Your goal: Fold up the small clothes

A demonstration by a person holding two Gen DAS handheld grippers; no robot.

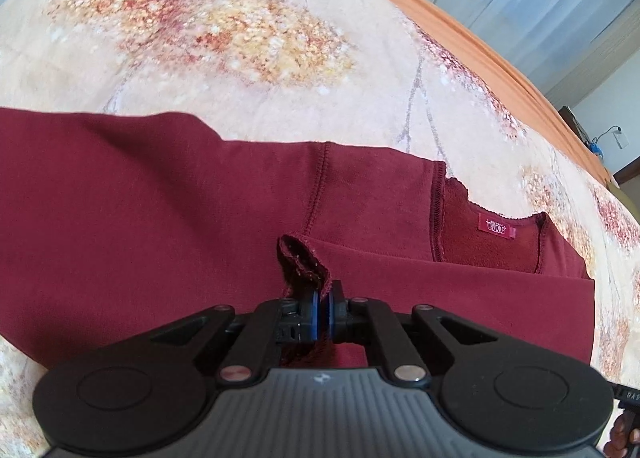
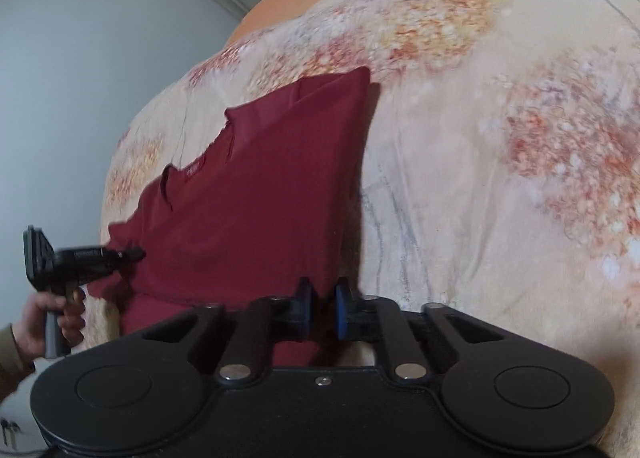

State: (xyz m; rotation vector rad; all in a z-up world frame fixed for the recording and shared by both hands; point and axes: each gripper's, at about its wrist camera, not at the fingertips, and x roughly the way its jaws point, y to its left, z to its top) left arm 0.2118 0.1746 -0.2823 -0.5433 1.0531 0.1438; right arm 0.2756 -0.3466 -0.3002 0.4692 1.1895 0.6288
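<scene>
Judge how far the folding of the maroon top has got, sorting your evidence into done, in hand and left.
Done: the maroon top lies on the floral bedspread with one side already folded across, its neck label showing. In hand: the left gripper pinches a sleeve cuff; the right gripper has fabric between its jaws, slightly apart. Left: laying that fold flat and folding the top smaller.

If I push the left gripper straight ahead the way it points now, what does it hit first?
The left gripper is shut on a bunched edge of the maroon shirt, so it meets more of that shirt first, probably the seam just ahead. The floral bedspread lies beyond. Depth is unclear.
</scene>
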